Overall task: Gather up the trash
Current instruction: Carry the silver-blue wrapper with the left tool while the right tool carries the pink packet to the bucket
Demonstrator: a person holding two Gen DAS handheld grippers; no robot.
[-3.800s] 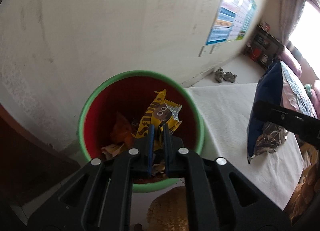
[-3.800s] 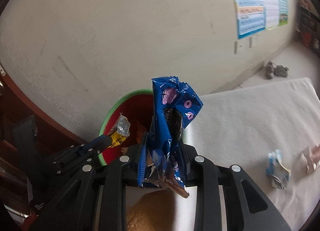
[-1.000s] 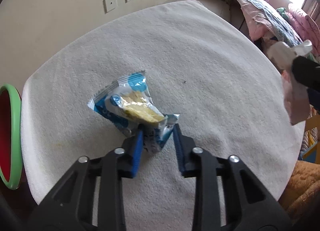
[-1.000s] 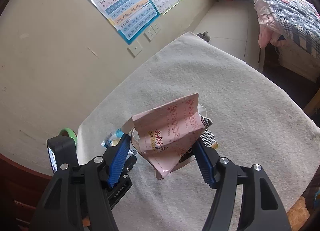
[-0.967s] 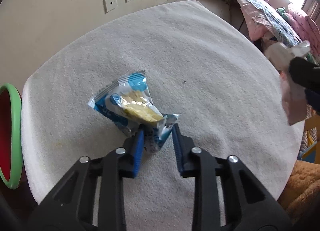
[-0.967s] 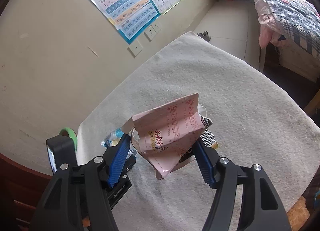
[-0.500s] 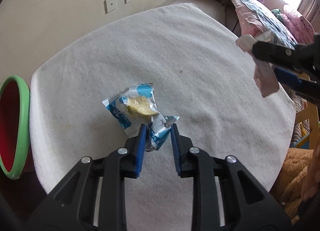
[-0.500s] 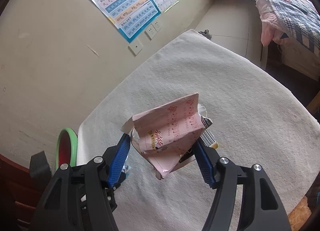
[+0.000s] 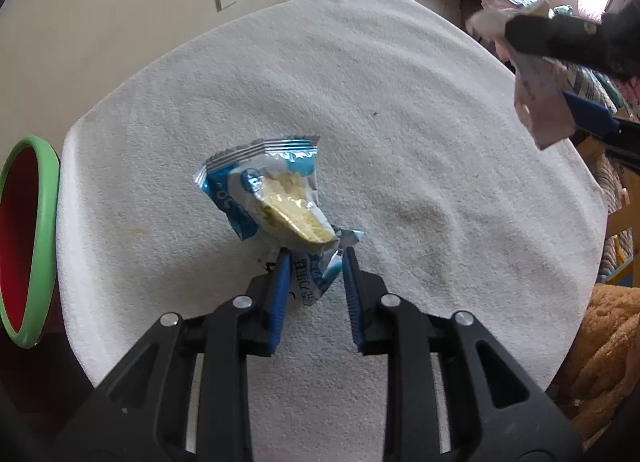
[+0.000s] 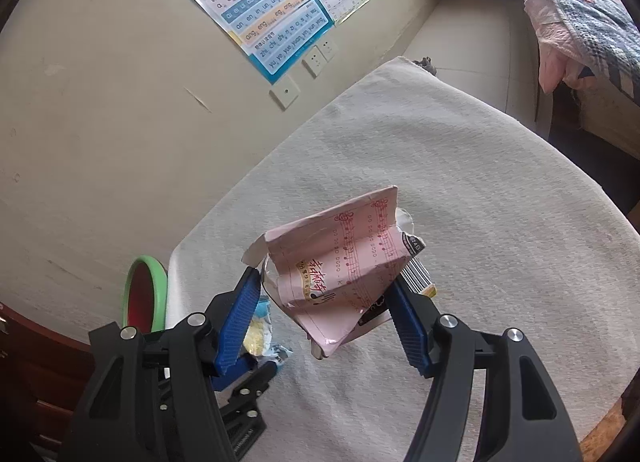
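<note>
Fingers (image 9: pixel 280 282) of left gripper (image 9: pixel 313 277) are clasping blue snack wrapper (image 9: pixel 276 198); right gripper (image 10: pixel 324 310) is gripping pink wrapper (image 10: pixel 344 266) above cloth-covered table (image 9: pixel 400 110).

Beige wall (image 10: pixel 100 102), posters (image 10: pixel 260 2), perhaps a bed (image 10: pixel 580 14).

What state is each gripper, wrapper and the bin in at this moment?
left gripper: shut on the blue wrapper's tail.
blue wrapper: crumpled, lifted off the cloth.
right gripper: shut on the pink wrapper.
pink wrapper: torn open, held above the table.
bin: open-topped, beside the table.
</note>
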